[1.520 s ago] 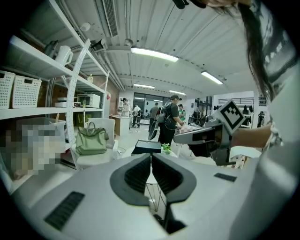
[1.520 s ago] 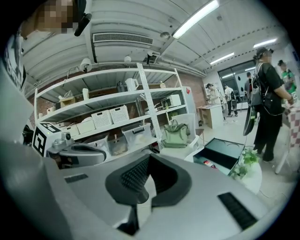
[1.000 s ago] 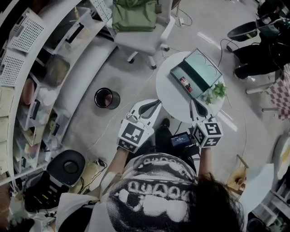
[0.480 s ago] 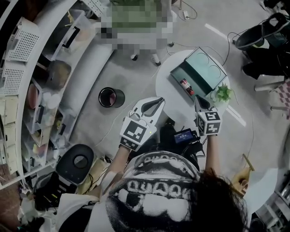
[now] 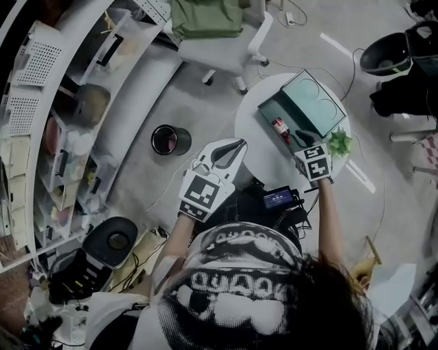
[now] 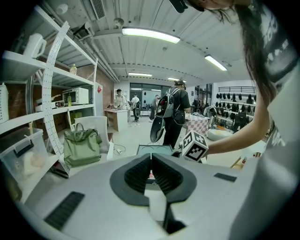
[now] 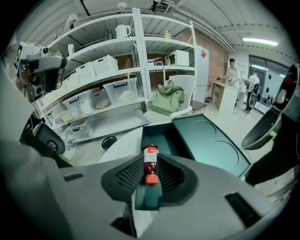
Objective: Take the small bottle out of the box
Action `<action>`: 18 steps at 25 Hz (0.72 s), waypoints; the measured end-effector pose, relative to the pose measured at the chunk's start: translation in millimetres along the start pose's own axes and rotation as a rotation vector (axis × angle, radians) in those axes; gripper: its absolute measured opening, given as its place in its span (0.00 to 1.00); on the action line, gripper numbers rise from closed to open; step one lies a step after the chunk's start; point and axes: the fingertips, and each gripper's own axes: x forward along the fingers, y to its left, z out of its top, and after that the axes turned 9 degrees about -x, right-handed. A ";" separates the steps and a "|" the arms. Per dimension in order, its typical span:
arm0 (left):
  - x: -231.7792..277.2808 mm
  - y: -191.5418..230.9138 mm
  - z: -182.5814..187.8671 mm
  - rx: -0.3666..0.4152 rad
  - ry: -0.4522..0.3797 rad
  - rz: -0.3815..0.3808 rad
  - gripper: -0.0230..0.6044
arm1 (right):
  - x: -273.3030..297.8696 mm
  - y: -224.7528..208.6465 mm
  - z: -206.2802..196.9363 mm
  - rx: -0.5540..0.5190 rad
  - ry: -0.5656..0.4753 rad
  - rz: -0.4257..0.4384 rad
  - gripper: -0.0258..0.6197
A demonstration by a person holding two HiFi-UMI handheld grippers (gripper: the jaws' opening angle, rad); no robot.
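A small bottle [image 5: 279, 127] with red contents and a red cap lies on its side in the open green box [image 5: 268, 113] on the round white table [image 5: 260, 147]. The box's lid [image 5: 311, 102] lies folded back. My right gripper [image 5: 302, 137] hovers at the box's near end. In the right gripper view its jaws are opening, and the bottle [image 7: 150, 161] shows in the gap between them with no pad pressing on it. My left gripper [image 5: 229, 148] stays at the table's left edge. Its jaws [image 6: 151, 161] are shut with nothing in them.
A small green plant [image 5: 339, 142] stands on the table right of the box. A white chair with a green bag [image 5: 205, 19] is behind the table. A black bin [image 5: 169, 140] sits on the floor at left, beside curved white shelves [image 5: 41, 102]. People stand far off.
My right gripper has moved forward from the table's near edge to the box, over the bottle. The left gripper has edged forward a little.
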 end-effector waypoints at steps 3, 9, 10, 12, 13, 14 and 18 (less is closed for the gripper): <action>1.2 2.3 -1.6 -0.001 0.009 0.012 0.06 | 14.6 -3.0 0.1 -0.042 0.037 0.031 0.19; 5.1 7.4 -3.6 -0.022 0.022 0.009 0.06 | 37.7 1.9 -6.3 -0.115 0.120 0.089 0.24; 7.5 8.3 -2.7 -0.018 0.025 0.004 0.06 | 41.4 2.1 -8.2 -0.128 0.134 0.093 0.25; 12.9 9.2 1.5 -0.008 0.026 -0.012 0.06 | 47.5 0.9 -12.7 -0.145 0.164 0.101 0.25; 15.6 9.6 4.1 -0.004 0.026 -0.020 0.06 | 50.1 0.1 -15.1 -0.150 0.177 0.109 0.25; 18.3 10.4 6.7 0.000 0.026 -0.029 0.06 | 52.5 0.0 -17.4 -0.154 0.191 0.121 0.26; 29.6 23.1 11.3 0.009 0.042 -0.054 0.06 | 62.2 4.2 -24.1 -0.201 0.254 0.187 0.30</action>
